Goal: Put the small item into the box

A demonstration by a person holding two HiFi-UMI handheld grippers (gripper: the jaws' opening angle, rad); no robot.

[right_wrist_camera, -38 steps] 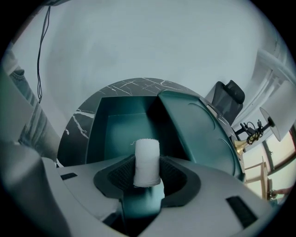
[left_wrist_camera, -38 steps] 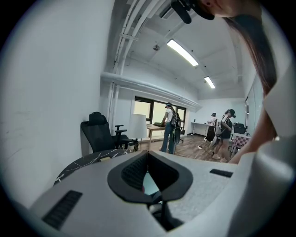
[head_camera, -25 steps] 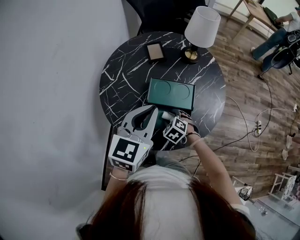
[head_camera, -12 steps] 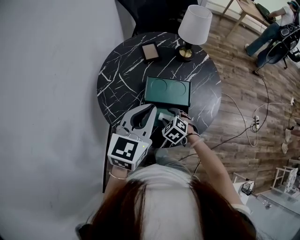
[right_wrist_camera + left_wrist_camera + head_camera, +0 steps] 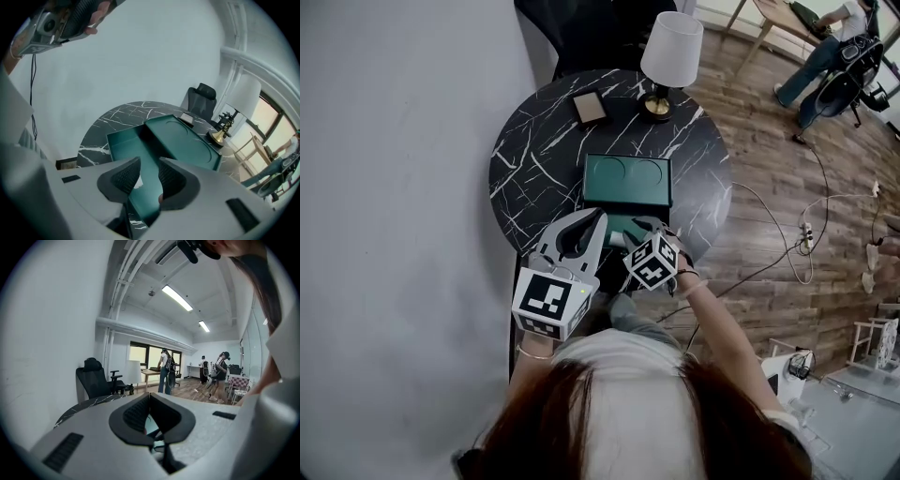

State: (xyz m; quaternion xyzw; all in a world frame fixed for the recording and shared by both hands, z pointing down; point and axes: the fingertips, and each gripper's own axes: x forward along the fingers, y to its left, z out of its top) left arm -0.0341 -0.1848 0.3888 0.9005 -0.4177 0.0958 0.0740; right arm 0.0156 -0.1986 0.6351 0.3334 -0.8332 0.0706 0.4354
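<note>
On the round black marble tabletop the green box lies open, its empty tray nearest the person and the lid with two round recesses just behind. The right gripper hangs over that tray with its jaws a moderate gap apart and tray floor showing between them, while the left gripper has its tips together on nothing. The small item looks to be the white piece low by the right gripper's left jaw, its contact unclear, so I would settle it well inside the tray walls and draw back straight, without nudging the box.
</note>
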